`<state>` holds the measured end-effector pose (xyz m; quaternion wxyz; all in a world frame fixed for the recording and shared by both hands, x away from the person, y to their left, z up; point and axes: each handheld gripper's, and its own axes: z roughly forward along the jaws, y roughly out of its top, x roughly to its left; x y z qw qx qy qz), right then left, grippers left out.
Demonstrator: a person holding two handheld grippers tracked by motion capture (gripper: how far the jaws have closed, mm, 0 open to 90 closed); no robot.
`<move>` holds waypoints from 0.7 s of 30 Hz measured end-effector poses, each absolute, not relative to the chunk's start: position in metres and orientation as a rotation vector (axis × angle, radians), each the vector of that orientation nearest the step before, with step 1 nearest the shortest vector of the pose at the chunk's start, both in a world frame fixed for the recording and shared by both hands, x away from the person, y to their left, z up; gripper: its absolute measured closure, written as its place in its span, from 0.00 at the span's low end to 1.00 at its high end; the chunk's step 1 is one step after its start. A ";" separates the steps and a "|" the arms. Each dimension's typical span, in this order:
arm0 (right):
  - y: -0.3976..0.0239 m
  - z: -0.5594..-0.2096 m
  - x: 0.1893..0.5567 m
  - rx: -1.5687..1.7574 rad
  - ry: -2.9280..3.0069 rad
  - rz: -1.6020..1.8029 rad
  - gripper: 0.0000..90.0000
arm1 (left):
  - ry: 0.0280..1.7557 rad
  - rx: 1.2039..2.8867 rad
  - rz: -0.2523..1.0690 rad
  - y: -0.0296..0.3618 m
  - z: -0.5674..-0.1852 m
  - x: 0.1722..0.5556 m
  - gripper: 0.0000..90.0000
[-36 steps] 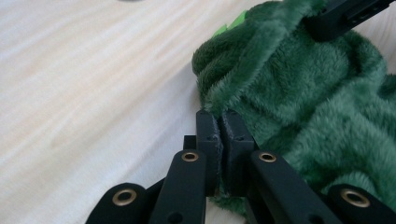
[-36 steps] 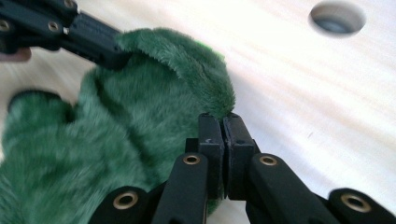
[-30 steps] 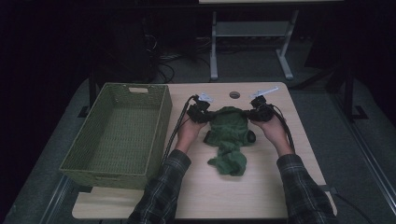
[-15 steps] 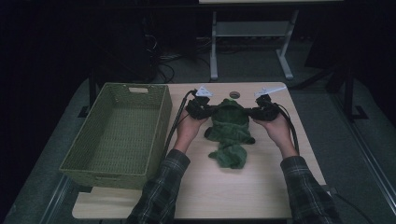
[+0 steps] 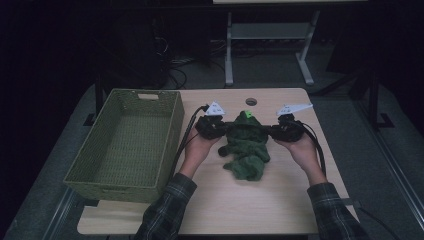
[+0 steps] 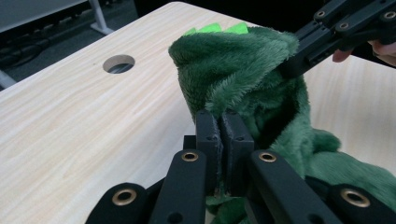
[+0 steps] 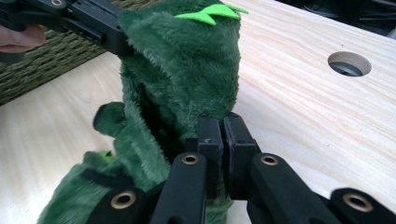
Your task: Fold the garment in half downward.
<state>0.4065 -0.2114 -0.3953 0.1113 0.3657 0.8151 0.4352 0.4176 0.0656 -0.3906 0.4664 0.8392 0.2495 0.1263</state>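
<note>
A basket (image 5: pixel 125 145) sat on the left part of the table (image 5: pixel 280 210). To its right, near the table's middle, lay a plush garment (image 5: pixel 247 147), with the left gripper (image 5: pixel 220 129) at its left edge and the right gripper (image 5: pixel 274 131) at its right. Behind the garment was a hole (image 5: pixel 251 101) in the tabletop.

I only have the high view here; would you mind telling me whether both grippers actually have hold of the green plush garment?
Observer: Yes. The left gripper is shut on the green plush garment.
Operator: And the other one?
Observer: The right gripper is shut on its opposite edge.
Operator: What is the bright green bit on top?
Observer: Light green felt spikes along the hood's ridge.
</note>
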 end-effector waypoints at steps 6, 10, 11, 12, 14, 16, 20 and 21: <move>-0.215 -0.395 0.384 1.049 2.385 1.318 0.97 | 0.570 2.068 0.319 0.068 -0.389 0.398 0.96; -0.215 -0.399 0.371 1.027 2.394 1.315 0.97 | 0.547 2.056 0.311 0.071 -0.390 0.383 0.96; -0.215 -0.399 0.367 1.025 2.389 1.313 0.97 | 0.543 2.054 0.307 0.071 -0.390 0.380 0.96; -0.215 -0.400 0.363 1.016 2.388 1.316 0.97 | 0.542 2.051 0.301 0.072 -0.391 0.377 0.96; -0.215 -0.401 0.355 1.004 2.403 1.322 0.96 | 0.528 2.056 0.296 0.074 -0.393 0.372 0.96; -0.215 -0.402 0.348 0.977 2.403 1.320 0.96 | 0.516 2.061 0.288 0.075 -0.395 0.367 0.96; -0.215 -0.407 0.334 0.944 2.411 1.318 0.96 | 0.492 2.070 0.276 0.076 -0.399 0.353 0.96; -0.215 -0.408 0.332 0.945 2.413 1.323 0.96 | 0.487 2.068 0.269 0.076 -0.400 0.350 0.96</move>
